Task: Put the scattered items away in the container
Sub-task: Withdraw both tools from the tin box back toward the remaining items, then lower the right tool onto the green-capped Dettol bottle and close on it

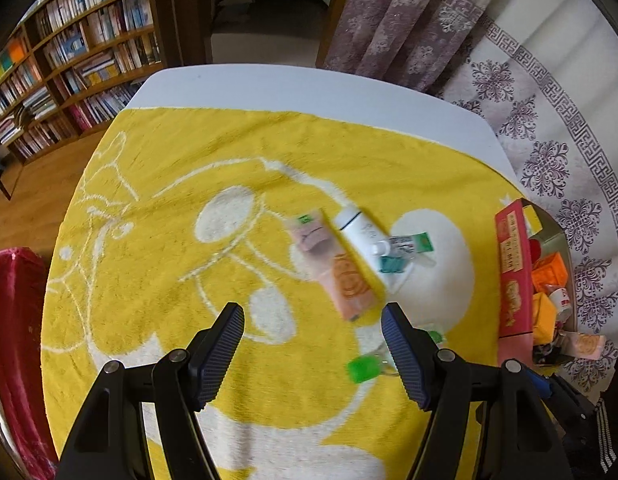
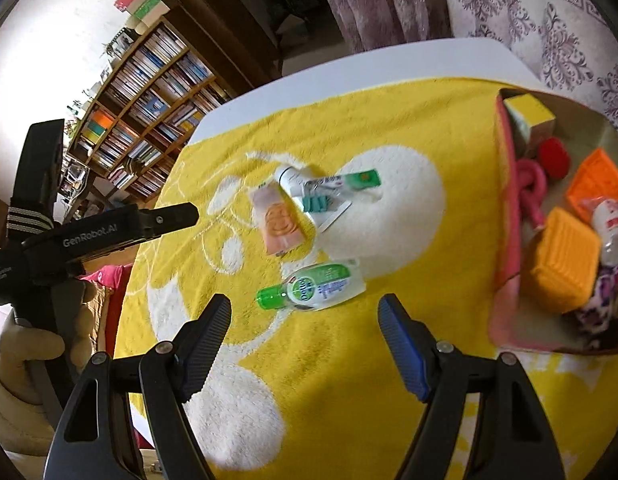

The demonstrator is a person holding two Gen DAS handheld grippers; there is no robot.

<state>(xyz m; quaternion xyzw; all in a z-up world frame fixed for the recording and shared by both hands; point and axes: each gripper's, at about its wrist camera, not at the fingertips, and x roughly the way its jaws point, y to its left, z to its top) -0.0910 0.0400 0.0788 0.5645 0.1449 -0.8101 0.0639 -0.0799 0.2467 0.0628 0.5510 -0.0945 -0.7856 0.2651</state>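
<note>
Both views show a yellow towel (image 1: pixel 181 208) with scattered items on it. A pink and orange packet (image 1: pixel 337 268), a white tube (image 1: pixel 359 228), a green-ended tube (image 1: pixel 413 244) and a teal clip (image 1: pixel 391 264) lie in a small heap. My left gripper (image 1: pixel 313 316) hovers open and empty just short of the packet. A green-capped sanitizer bottle (image 2: pixel 321 284) lies on its side just beyond my right gripper (image 2: pixel 305 308), which is open and empty. The red-walled container (image 2: pixel 505 208) stands at the right with several items in it.
Inside the container (image 1: pixel 513 272) are orange blocks (image 2: pixel 565 264), a yellow cube (image 2: pixel 529 116), a red piece (image 2: pixel 553 156) and a small bottle (image 2: pixel 609 224). A gloved hand (image 2: pixel 29 344) holds the left gripper (image 2: pixel 185 214). Bookshelves (image 1: pixel 81 60) stand beyond the table, a patterned fabric (image 1: pixel 549 140) to the right.
</note>
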